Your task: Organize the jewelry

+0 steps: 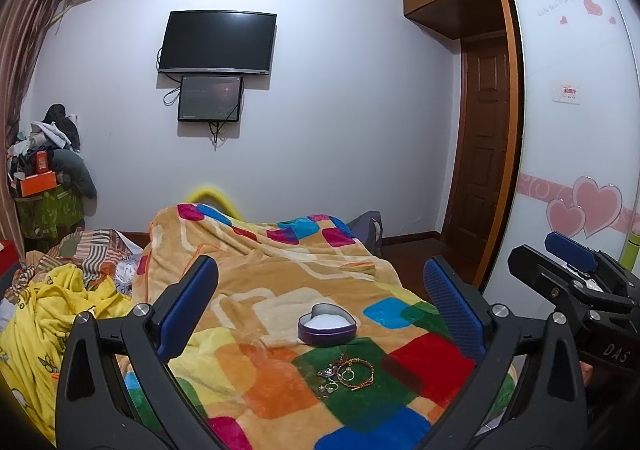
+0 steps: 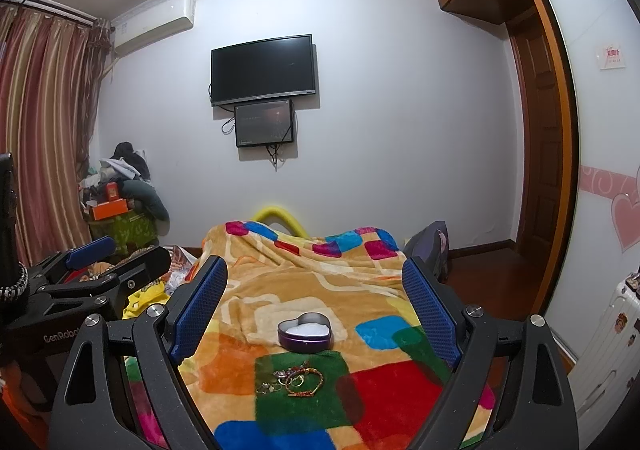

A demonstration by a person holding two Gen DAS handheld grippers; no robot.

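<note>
A purple heart-shaped tin (image 1: 327, 324) with a white lining stands open on the patchwork blanket (image 1: 260, 290); it also shows in the right wrist view (image 2: 305, 331). A small pile of jewelry (image 1: 346, 372), rings and a red-gold bracelet, lies on a green patch just in front of the tin, also in the right wrist view (image 2: 294, 380). My left gripper (image 1: 320, 298) is open and empty, held above and short of the pile. My right gripper (image 2: 316, 300) is open and empty, likewise short of the pile.
The blanket covers a bed, with yellow cloth (image 1: 52, 314) bunched on its left. The right gripper's body (image 1: 580, 290) sits close on the right of the left one. A wardrobe (image 1: 572, 130) and door stand right; clutter (image 1: 44, 170) is piled back left.
</note>
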